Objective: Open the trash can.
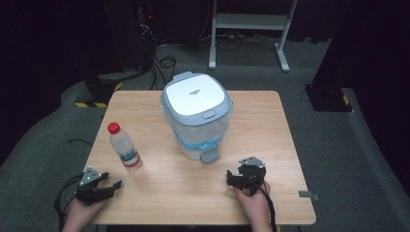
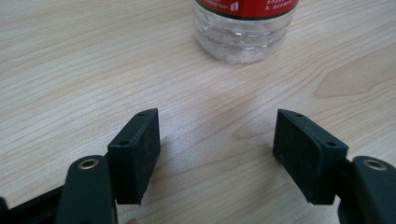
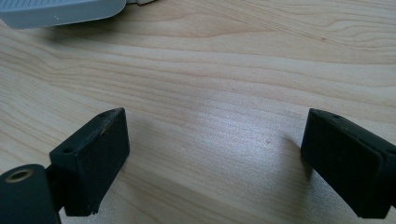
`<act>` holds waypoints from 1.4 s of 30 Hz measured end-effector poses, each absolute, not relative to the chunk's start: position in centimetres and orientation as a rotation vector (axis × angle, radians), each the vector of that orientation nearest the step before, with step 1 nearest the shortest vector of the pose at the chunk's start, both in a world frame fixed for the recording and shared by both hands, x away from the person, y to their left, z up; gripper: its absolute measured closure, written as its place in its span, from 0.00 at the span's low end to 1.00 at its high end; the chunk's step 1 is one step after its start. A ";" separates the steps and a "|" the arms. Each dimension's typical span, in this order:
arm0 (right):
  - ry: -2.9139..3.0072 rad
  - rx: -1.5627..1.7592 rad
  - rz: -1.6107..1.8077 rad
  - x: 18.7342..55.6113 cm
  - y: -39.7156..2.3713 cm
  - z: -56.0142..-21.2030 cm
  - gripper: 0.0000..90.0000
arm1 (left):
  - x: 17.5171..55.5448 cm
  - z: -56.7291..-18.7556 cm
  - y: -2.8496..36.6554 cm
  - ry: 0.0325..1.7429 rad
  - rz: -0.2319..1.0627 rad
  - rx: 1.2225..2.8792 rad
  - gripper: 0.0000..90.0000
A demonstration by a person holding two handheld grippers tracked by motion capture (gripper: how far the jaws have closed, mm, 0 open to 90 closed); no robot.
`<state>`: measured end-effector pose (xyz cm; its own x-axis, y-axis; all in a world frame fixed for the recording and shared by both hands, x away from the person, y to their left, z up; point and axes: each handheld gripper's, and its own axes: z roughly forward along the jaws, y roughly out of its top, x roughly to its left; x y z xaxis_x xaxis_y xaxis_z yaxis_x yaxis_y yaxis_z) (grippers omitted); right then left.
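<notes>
Grippers rest open before bottle and bin

Hands come in from the near edge of the wooden table (image 1: 270, 145), each holding a gripper low over the bare wood. At the near left corner sits the left gripper (image 1: 115, 186), its jaws pointing toward the middle of the table. In the left gripper view its two black pads (image 2: 137, 149) stand clearly apart with nothing but wood grain between them.

Just beyond it, a little further in, a clear plastic bottle (image 1: 124, 145) with a red cap and a red label band lies tilted on the table; its base (image 2: 243, 42) shows ahead of the left jaws, not touching them.

At the centre stands a small pedal bin (image 1: 196, 113) with a grey-blue lid, shut, a clear liner bunched round its body, and a grey pedal (image 1: 210, 155) facing the person.

Near the front right, close to that pedal, the right gripper (image 1: 231, 180) is held by the right hand. Its pads (image 3: 95, 158) are spread wide over empty wood, with the pedal's edge (image 3: 60, 11) ahead.
</notes>
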<state>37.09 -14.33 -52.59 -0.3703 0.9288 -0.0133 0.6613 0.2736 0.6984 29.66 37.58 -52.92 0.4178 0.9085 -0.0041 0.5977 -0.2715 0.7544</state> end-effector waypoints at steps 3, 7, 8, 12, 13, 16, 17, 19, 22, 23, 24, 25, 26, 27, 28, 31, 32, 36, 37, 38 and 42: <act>2.129 1.435 0.856 37.0 -14.3 -52.6 0.09 | 29.6 -52.9 37.6 1.275 0.577 1.982 0.35; 2.133 1.432 0.857 37.0 -14.4 -52.6 0.09 | 29.6 -52.9 37.5 1.277 0.579 1.981 0.35; 2.135 1.425 0.859 37.0 -14.4 -52.6 0.09 | 29.6 -52.9 37.5 1.276 0.579 1.982 0.35; 2.136 1.427 0.859 36.8 -14.4 -52.6 0.09 | 29.6 -52.9 37.5 1.277 0.581 1.981 0.35; 2.136 1.427 0.859 36.8 -14.4 -52.6 0.09 | 29.6 -52.9 37.5 1.277 0.581 1.981 0.36; 2.138 1.423 0.859 36.7 -14.4 -52.6 0.09 | 29.6 -52.9 37.5 1.279 0.581 1.981 0.36; 2.138 1.423 0.859 36.7 -14.4 -52.6 0.09 | 29.6 -52.9 37.5 1.279 0.581 1.981 0.36; 2.138 1.424 0.862 36.6 -14.3 -52.6 0.09 | 29.6 -52.9 37.5 1.278 0.582 1.979 0.36; 2.136 1.407 0.871 36.4 -14.3 -52.4 0.22 | 29.5 -52.9 37.5 1.279 0.579 1.982 0.36; 2.134 1.404 0.881 36.2 -14.2 -52.4 0.31 | 29.5 -52.9 37.5 1.278 0.579 1.982 0.36; 2.133 1.391 0.889 35.9 -14.0 -52.2 0.42 | 29.5 -52.9 37.5 1.278 0.579 1.982 0.35; 2.133 1.391 0.889 35.9 -14.0 -52.2 0.42 | 29.5 -52.9 37.5 1.278 0.579 1.982 0.35; 2.133 1.374 0.897 35.7 -13.7 -52.1 0.52 | 29.5 -52.9 37.5 1.278 0.578 1.983 0.35; 2.133 1.374 0.897 35.7 -13.7 -52.1 0.52 | 29.5 -52.9 37.5 1.278 0.578 1.983 0.35; 2.128 1.373 0.903 35.6 -13.6 -52.0 0.58 | 29.5 -52.9 37.5 1.275 0.576 1.986 0.35; 2.106 1.373 0.959 35.5 -13.2 -51.6 0.77 | 29.6 -52.9 37.6 1.271 0.578 1.987 0.35; 2.107 1.364 0.989 35.5 -12.8 -51.3 0.85 | 29.6 -52.9 37.6 1.271 0.578 1.987 0.36; 2.104 1.318 1.014 36.4 -11.8 -50.6 0.96 | 29.7 -52.9 37.6 1.273 0.579 1.984 0.36; 2.104 1.318 1.014 36.4 -11.8 -50.6 0.96 | 29.7 -52.9 37.6 1.273 0.579 1.984 0.36; 2.078 1.297 1.016 37.2 -11.2 -50.4 0.99 | 29.6 -52.9 37.6 1.276 0.580 1.983 0.37; 2.055 1.263 0.991 39.1 -10.3 -50.8 1.00 | 29.6 -52.9 37.6 1.279 0.583 1.979 0.38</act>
